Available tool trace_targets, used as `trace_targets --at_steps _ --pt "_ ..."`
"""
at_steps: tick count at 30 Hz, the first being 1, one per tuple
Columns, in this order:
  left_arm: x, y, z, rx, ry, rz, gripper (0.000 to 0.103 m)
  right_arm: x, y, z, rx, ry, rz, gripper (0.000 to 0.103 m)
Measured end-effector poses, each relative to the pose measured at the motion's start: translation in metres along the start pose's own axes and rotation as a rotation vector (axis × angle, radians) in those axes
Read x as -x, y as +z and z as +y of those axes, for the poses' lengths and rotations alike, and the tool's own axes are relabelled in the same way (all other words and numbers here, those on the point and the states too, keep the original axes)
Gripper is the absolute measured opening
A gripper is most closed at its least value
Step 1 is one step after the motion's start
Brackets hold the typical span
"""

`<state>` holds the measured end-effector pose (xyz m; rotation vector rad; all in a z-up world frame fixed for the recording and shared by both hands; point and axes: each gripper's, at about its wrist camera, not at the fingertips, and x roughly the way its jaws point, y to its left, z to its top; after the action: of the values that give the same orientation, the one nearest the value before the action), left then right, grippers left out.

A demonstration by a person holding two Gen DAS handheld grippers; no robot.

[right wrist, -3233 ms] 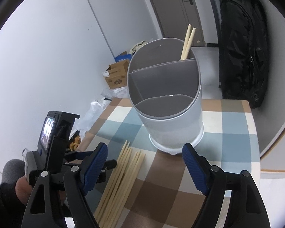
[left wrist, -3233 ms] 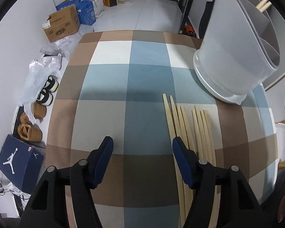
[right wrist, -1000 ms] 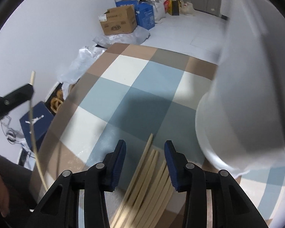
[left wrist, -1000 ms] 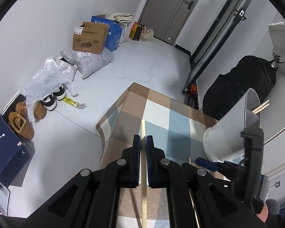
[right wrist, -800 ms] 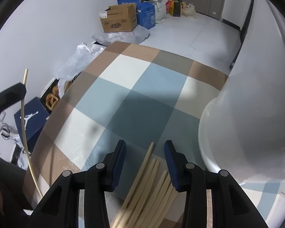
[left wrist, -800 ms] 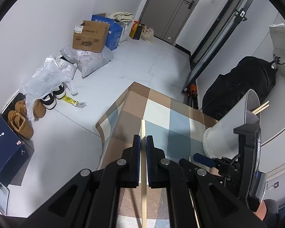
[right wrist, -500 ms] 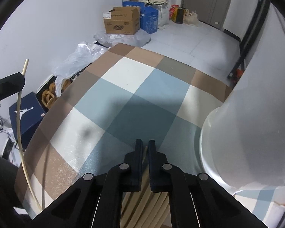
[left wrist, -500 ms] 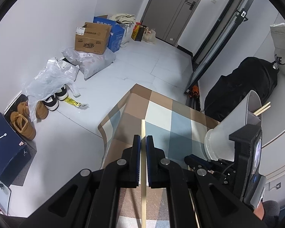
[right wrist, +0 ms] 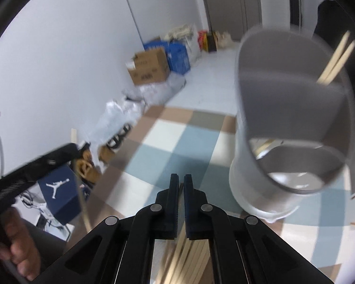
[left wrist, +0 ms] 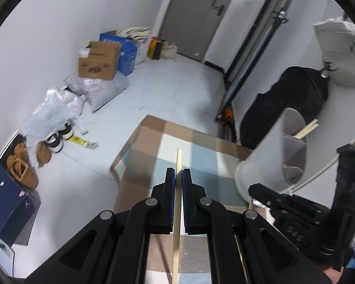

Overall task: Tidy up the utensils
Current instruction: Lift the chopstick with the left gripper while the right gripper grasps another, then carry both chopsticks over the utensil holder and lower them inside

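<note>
My left gripper (left wrist: 178, 175) is shut on one wooden chopstick (left wrist: 177, 203), held above the checked tablecloth (left wrist: 149, 139); it also shows at the left of the right wrist view (right wrist: 79, 184). My right gripper (right wrist: 181, 182) is shut on another chopstick, mostly hidden between the pads, and lifted over the loose chopsticks (right wrist: 187, 260) on the cloth. The grey divided utensil holder (right wrist: 293, 116) stands at the right with two chopsticks (right wrist: 336, 59) in its far compartment; it also shows in the left wrist view (left wrist: 277, 156).
On the floor to the left are a cardboard box (left wrist: 99, 60), plastic bags (left wrist: 52, 111), shoes (left wrist: 23, 165) and a blue shoebox (left wrist: 4, 198). A black bag (left wrist: 288, 104) leans beyond the table. The table's far edge (left wrist: 184, 125) is close.
My right gripper closed on a chopstick from the pile and rose, so the holder's open top now faces it. My left gripper kept its chopstick and lifted slightly.
</note>
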<state>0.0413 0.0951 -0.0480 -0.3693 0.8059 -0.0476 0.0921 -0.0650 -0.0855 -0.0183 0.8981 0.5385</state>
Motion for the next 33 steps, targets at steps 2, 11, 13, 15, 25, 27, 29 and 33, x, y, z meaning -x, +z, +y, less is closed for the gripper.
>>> trace_targets --at_steps 2,11,13,15,25,27,29,33 --pt "0.006 -0.002 -0.007 -0.021 -0.029 -0.023 0.002 0.02 -0.001 0.001 0.0 0.007 -0.049 0.003" --pt "0.032 -0.007 -0.038 -0.106 -0.108 -0.092 0.002 0.094 -0.016 -0.004 0.019 0.005 -0.224 0.003" --pt "0.038 -0.009 -0.044 -0.12 -0.117 -0.105 0.002 0.105 -0.019 -0.005 0.027 0.008 -0.249 0.003" --pt "0.044 -0.009 -0.05 -0.138 -0.118 -0.121 0.002 0.116 -0.024 -0.006 0.028 0.012 -0.278 0.003" --pt "0.052 -0.007 -0.074 -0.209 -0.078 -0.132 0.002 0.15 -0.032 -0.022 -0.004 0.042 -0.358 0.002" --pt "0.055 -0.005 -0.078 -0.217 -0.076 -0.133 0.002 0.155 -0.03 -0.024 -0.003 0.047 -0.375 0.002" --pt "0.059 -0.003 -0.083 -0.227 -0.076 -0.131 0.002 0.161 -0.027 -0.024 -0.002 0.053 -0.39 0.002" --pt "0.067 0.003 -0.094 -0.254 -0.073 -0.139 0.002 0.17 -0.019 -0.029 -0.006 0.06 -0.416 0.002"
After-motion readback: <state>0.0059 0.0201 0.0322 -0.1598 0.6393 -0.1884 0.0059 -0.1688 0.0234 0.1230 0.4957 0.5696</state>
